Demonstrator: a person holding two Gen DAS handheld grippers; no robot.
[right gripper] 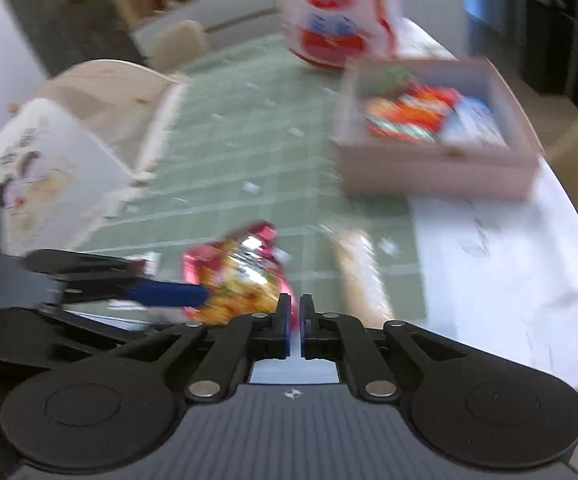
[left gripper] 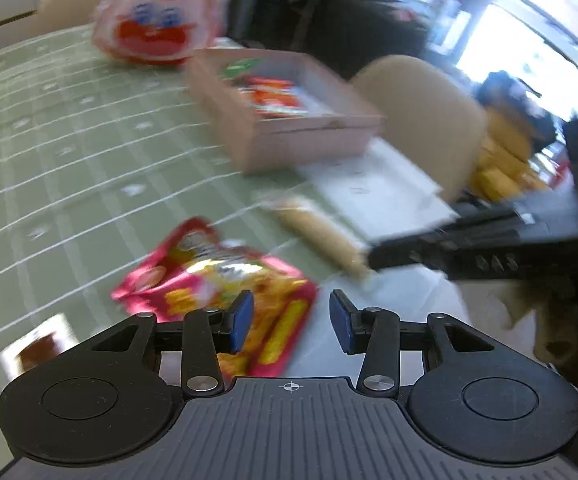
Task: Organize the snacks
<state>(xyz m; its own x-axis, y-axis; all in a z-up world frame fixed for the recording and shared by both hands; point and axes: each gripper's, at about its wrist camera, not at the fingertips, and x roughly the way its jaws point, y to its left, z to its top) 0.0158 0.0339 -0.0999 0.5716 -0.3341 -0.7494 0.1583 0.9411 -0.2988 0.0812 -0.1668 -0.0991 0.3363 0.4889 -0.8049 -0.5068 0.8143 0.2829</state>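
A pink and yellow snack bag (left gripper: pixel 217 280) lies on the green tablecloth, right in front of my left gripper (left gripper: pixel 291 320), which is open and empty. A tan stick-shaped snack (left gripper: pixel 321 236) lies to its right. An open cardboard box (left gripper: pixel 273 136) farther back holds red and green snack packs. My right gripper (right gripper: pixel 295 322) is shut with nothing visible between its pads; it hovers near the same pink bag (right gripper: pixel 237 280) and the tan stick (right gripper: pixel 359 272). The box (right gripper: pixel 437 176) also shows at the right in the right wrist view. The left gripper's blue finger (right gripper: pixel 169 294) reaches in from the left.
A big red and white snack bag (left gripper: pixel 157 12) stands at the table's far end, also seen in the right wrist view (right gripper: pixel 341 12). A small brown packet (left gripper: pixel 37 348) lies near left. A white printed carton (right gripper: pixel 45 168) sits left. Beige chairs (left gripper: pixel 421 116) ring the table.
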